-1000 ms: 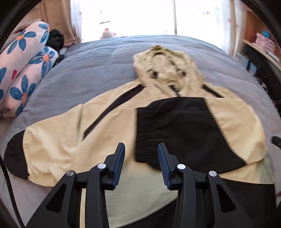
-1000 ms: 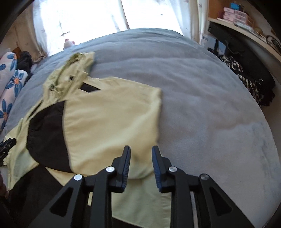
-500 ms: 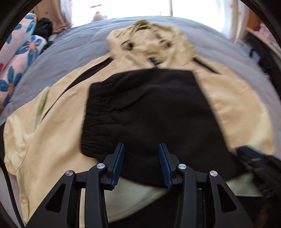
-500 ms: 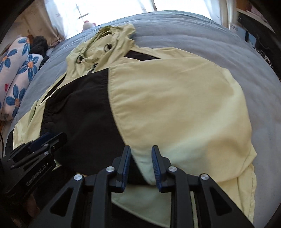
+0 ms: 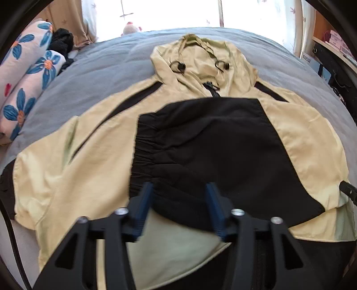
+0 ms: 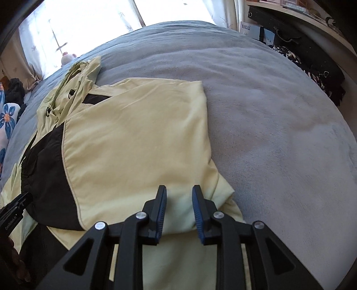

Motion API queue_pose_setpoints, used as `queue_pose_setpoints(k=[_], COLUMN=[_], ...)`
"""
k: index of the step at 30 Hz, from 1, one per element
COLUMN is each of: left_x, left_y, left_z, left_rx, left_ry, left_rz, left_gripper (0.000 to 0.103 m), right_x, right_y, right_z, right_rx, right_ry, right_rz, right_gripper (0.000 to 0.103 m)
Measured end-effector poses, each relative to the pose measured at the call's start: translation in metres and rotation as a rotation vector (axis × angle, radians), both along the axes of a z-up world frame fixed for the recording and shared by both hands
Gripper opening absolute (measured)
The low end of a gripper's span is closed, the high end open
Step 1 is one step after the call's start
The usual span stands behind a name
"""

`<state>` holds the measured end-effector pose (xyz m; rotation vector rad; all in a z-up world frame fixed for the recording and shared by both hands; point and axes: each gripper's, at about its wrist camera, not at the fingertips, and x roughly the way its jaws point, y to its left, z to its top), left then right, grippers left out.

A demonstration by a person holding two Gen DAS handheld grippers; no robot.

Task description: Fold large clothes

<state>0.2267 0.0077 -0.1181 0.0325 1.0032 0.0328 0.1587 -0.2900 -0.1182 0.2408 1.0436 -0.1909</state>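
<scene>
A pale yellow and black hooded jacket lies flat on the grey bed, hood at the far end. Its right sleeve is folded across the chest, black cuff near the middle; the left sleeve lies spread out to the left. My left gripper is open and empty above the black sleeve near the hem. In the right wrist view the jacket fills the left half, and my right gripper is open and empty over the folded right edge.
Floral pillows and dark clothes lie at the bed's far left. A shelf with boxes and dark bags runs along the right side. A bright window is behind the bed. Bare grey blanket spreads right of the jacket.
Both grippers swung inward over the jacket and then back out again. The right gripper now looks over the jacket's right edge. The jacket has not changed shape.
</scene>
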Motion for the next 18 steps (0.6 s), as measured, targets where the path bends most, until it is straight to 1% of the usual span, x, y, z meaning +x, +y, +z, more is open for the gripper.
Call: queue_pose_setpoints(k=[1,9,18], left_x=[-0.003,-0.036,-0.094], left_y=[0.001,0.01,0.022], left_z=[0.004,0.043,0.084], left_rx=[0.003,-0.016,-0.037], left_ry=[-0.009,-0.055,-0.095], left_rz=[0.004,0.023,0.041], left_gripper=[0.057,0.057,0.058], right_x=[-0.002,-0.031,-0.071], right_y=[0.001,0.022,0.05], right_z=[0.002,0.027,0.062], right_rx=[0.01,0.06,0.034], right_ry=[-0.002,-0.009,-0.058], right_rz=[-0.001,-0.017,0.028], right_gripper=[0.024,0.024,0.024])
